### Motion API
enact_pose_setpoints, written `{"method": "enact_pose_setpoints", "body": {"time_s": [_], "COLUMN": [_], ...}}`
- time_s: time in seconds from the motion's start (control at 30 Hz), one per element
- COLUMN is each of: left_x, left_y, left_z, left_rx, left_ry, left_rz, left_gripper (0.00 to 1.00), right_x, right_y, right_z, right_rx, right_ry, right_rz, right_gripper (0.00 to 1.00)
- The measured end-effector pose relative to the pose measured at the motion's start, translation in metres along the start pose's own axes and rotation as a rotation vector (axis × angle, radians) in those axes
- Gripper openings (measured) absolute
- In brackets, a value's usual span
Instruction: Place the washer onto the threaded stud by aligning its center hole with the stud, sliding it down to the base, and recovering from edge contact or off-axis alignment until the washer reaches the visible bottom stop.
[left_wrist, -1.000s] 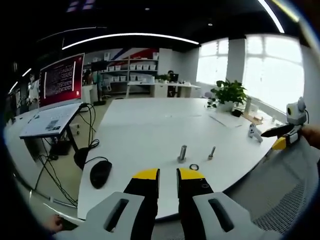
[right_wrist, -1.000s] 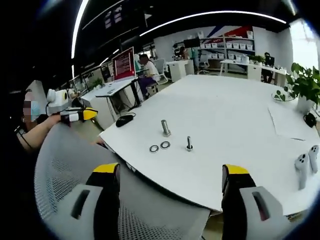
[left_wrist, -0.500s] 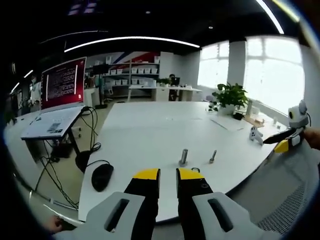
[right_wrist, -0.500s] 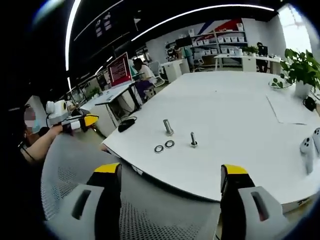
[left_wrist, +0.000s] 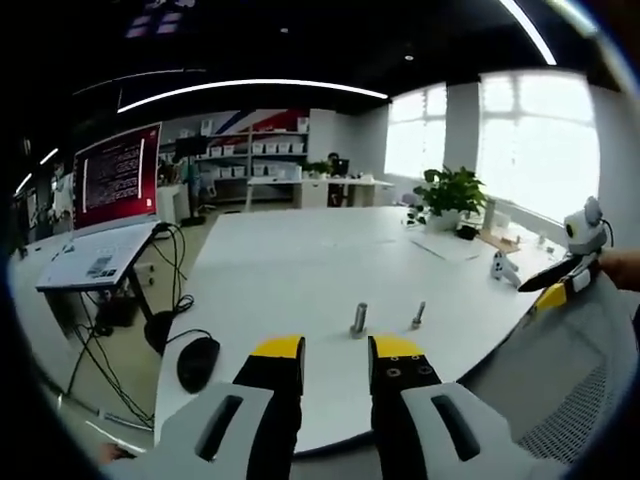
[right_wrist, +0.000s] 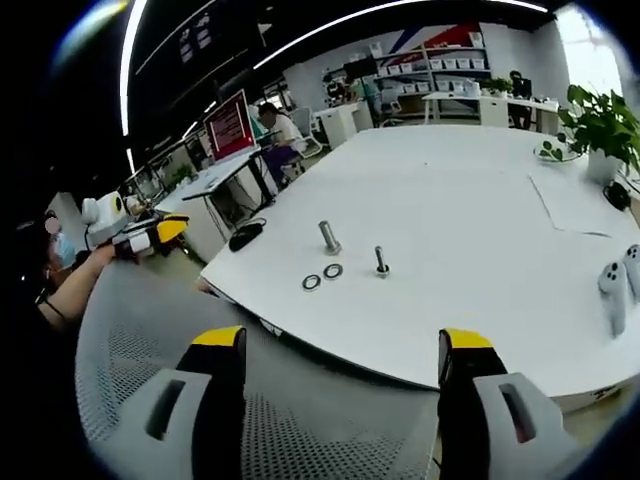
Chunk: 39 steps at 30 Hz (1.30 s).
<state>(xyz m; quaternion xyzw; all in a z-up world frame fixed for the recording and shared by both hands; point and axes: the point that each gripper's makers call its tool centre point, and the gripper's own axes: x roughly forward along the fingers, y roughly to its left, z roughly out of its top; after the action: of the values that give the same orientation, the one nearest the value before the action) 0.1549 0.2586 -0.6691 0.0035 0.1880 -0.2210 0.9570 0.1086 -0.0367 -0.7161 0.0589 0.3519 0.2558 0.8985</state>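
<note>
On the white table a tall threaded stud stands upright, with a shorter bolt to its right. Two washers lie flat in front of them. My right gripper is wide open and empty, well short of the table's edge. In the left gripper view the stud and the short bolt rise just beyond my left gripper, whose jaws stand a narrow gap apart with nothing between them. The left gripper also appears at the left of the right gripper view.
A grey mesh chair back lies between my right gripper and the table. A black mouse sits near the table's corner. White controllers and a potted plant stand farther off. A side desk with a red screen is at the left.
My left gripper's jaws have spread a little wider apart. Both cameras have shifted slightly; the stud, bolt and washers rest where they were.
</note>
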Motion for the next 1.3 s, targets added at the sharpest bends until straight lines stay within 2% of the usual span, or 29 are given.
{"method": "enact_pose_setpoints", "body": {"time_s": [0.07,0.17,0.23,0.3,0.4,0.5,0.63,0.67,0.8,0.87,0.9,0.97,1.03,1.17,1.2,1.3], "left_x": [0.001,0.002,0.003,0.004,0.004,0.004,0.003,0.003,0.011,0.016,0.02,0.025,0.03,0.044,0.048,0.058], "left_y": [-0.002,0.0,-0.001,-0.005,-0.009,-0.006,-0.005,-0.006,-0.015,-0.021,-0.027,-0.032,-0.037,-0.036,-0.037,-0.037], "left_z": [-0.002,0.002,0.002,0.003,0.008,0.018,0.048,0.052,0.067,0.071,0.071,0.072,0.066,0.045,0.034,0.019], "left_rx": [0.0,0.003,-0.017,0.006,0.058,0.13,0.193,0.195,0.22,0.222,0.208,0.191,0.187,0.26,0.28,0.386], "left_ry": [0.016,-0.003,0.017,0.013,0.018,0.017,-0.056,-0.058,-0.083,-0.091,-0.087,-0.087,-0.05,0.043,0.093,0.158], "left_rz": [-0.009,0.0,-0.009,-0.033,-0.053,-0.048,-0.054,-0.06,-0.115,-0.144,-0.182,-0.215,-0.257,-0.284,-0.303,-0.332], "left_gripper": [0.25,0.37,0.43,0.47,0.47,0.45,0.49,0.5,0.51,0.55,0.56,0.56,0.56,0.55,0.53,0.5], "right_x": [0.0,0.0,0.0,0.0,0.0,0.0,0.001,0.001,0.001,0.001,0.001,0.001,0.001,0.0,0.0,0.001], "right_y": [-0.001,0.0,0.0,-0.001,-0.001,-0.001,-0.002,-0.002,-0.003,-0.003,-0.004,-0.004,-0.005,-0.005,-0.005,-0.005], "right_z": [0.0,0.0,0.001,0.001,0.0,0.0,0.001,0.001,0.001,0.002,0.001,0.001,0.002,0.006,0.006,0.004], "right_rx": [0.012,0.011,0.01,0.013,0.018,0.019,0.01,0.009,0.011,0.007,0.004,0.001,0.004,0.005,0.005,0.004], "right_ry": [-0.005,-0.001,0.0,-0.001,0.0,0.0,0.001,0.001,-0.003,-0.004,-0.002,0.003,-0.004,-0.033,-0.034,-0.018], "right_rz": [-0.004,-0.002,-0.001,-0.002,-0.005,-0.007,-0.011,-0.012,-0.015,-0.016,-0.019,-0.022,-0.026,-0.024,-0.023,-0.022], "right_gripper": [0.8,0.8,0.8,0.8,0.79,0.79,0.78,0.78,0.78,0.78,0.77,0.77,0.77,0.77,0.78,0.78]}}
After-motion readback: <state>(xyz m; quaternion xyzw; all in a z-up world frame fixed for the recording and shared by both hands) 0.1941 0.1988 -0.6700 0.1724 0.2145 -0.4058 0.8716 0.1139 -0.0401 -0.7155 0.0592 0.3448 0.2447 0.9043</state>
